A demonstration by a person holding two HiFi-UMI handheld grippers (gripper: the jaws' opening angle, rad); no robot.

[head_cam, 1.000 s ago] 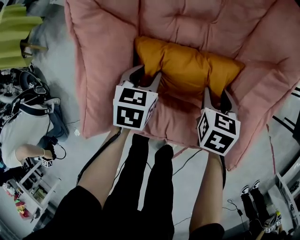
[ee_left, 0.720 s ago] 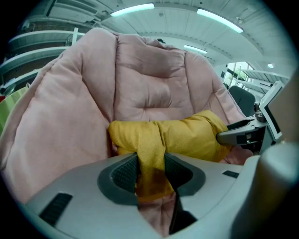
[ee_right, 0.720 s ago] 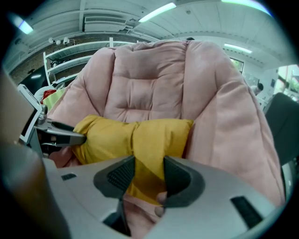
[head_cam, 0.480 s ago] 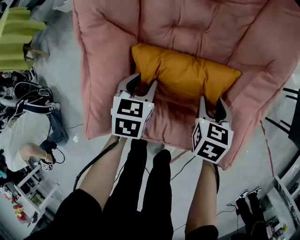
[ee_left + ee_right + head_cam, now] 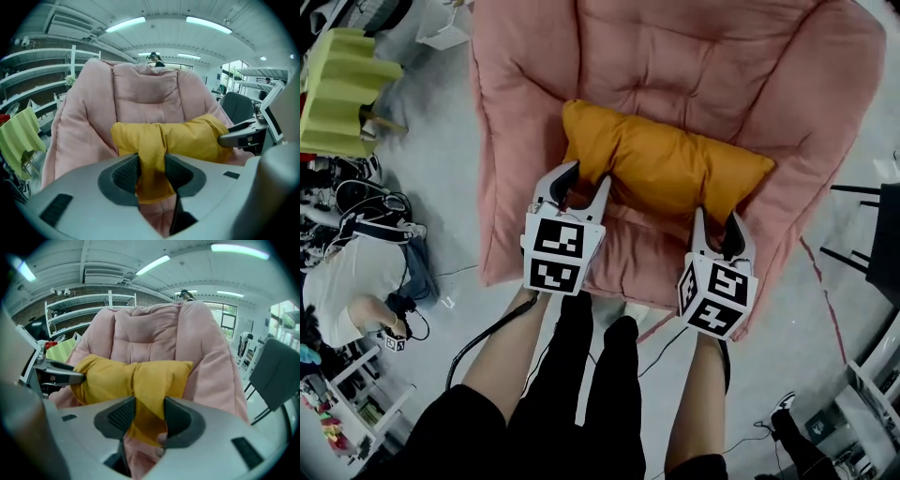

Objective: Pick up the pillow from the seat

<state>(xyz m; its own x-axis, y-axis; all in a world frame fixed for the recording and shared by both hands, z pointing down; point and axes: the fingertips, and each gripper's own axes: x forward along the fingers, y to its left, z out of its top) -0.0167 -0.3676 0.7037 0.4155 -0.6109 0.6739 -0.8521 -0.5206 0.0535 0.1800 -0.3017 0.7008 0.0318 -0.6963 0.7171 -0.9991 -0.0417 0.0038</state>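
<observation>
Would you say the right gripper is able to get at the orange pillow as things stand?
Probably yes: the right gripper has the near edge of the pillow pinched between its fingers; nothing blocks it.

A padded pink seat [image 5: 694,66] stands on the grey floor [image 5: 441,178] and fills the far middle of the scene. An orange pillow [image 5: 666,164] stretches left to right across its near part, against the quilted cushion. On the floor to the left are a yellow-green folded thing [image 5: 342,94] and, nearer, a black cable [image 5: 469,342].
</observation>
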